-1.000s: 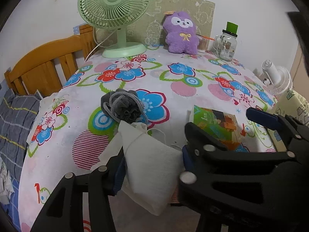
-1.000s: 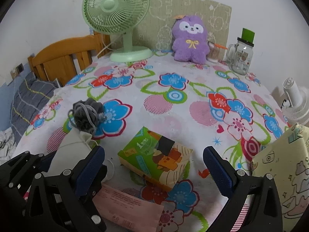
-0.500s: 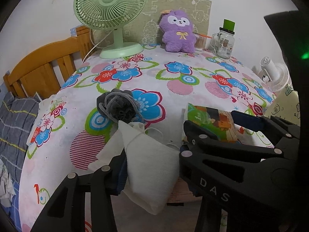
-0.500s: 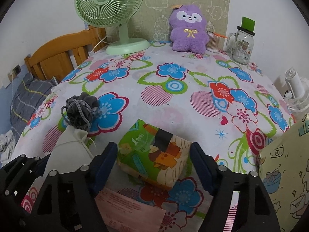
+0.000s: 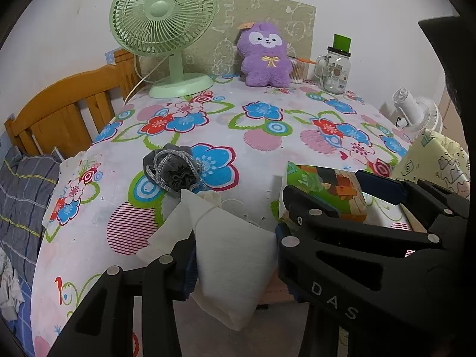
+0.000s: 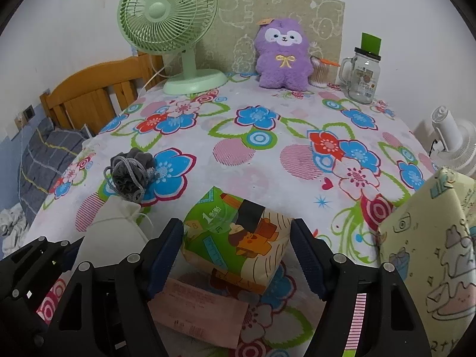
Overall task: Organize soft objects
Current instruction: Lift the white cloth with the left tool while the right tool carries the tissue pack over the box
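- Right then, the left gripper point(image 5: 235, 255) had its two blue-padded fingers pressed against the sides of a white drawstring pouch point(image 5: 232, 255), pinching it at the near edge of the table point(image 5: 267, 148).
- The pouch's gathered neck pointed away from the tool, toward a grey mesh bath puff point(image 5: 172, 169) that lay just beyond it on a blue flower of the printed cloth; the neck seemed to reach the puff, though I could not tell whether they touched.
- The right gripper point(image 6: 236, 253) stood with its fingers spread to either side of a green and orange tissue pack point(image 6: 235, 238). The left pad point(image 6: 165, 253) looked to be at the wrapper, the right one just beside it; I could not tell if they were squeezing yet.
- The tissue pack sat on the table near the front, to the right of the pouch, with a pink paper slip point(image 6: 199, 312) lying under its near corner.
- A pale yellow cartoon-printed box point(image 6: 428, 261) stood at the right edge.
- At the far end, against the wall, stood a green desk fan point(image 6: 175, 32), a purple plush toy point(image 6: 282, 56) and a glass mug jar with a green straw lid point(image 6: 363, 71).
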Demonstrator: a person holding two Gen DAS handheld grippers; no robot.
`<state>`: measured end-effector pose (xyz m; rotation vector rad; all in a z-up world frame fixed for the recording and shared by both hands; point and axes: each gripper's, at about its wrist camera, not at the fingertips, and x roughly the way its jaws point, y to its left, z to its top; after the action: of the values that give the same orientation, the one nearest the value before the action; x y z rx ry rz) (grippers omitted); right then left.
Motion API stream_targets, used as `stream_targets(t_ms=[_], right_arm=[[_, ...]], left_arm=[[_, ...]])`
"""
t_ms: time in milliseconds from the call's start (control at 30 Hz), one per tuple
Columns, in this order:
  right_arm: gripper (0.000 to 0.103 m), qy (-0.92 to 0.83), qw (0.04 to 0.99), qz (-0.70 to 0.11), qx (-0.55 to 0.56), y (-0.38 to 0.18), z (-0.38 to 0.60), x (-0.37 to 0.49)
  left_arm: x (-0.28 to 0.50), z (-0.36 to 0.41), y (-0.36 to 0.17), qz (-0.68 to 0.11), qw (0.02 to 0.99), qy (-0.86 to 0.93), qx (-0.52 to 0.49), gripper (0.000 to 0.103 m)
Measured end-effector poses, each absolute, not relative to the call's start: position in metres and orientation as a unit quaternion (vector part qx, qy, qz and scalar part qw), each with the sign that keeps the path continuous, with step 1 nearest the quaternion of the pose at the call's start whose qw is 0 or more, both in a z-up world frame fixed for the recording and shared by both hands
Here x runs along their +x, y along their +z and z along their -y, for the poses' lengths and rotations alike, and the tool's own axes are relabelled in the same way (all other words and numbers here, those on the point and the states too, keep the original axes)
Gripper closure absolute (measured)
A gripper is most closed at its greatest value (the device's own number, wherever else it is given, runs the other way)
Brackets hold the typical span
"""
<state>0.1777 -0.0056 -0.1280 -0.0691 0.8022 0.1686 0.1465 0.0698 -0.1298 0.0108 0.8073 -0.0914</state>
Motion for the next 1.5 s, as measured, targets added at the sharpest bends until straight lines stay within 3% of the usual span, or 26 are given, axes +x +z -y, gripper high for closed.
stream_targets(t_ms=[1500], right_arm=[[0.027,0.032,0.959,-0.282,-0.019,-0.022,0.079,0.063]], left_arm=[[0.055,0.007,-0.034,-0.289,0.953,-0.085,0.037,0.055]])
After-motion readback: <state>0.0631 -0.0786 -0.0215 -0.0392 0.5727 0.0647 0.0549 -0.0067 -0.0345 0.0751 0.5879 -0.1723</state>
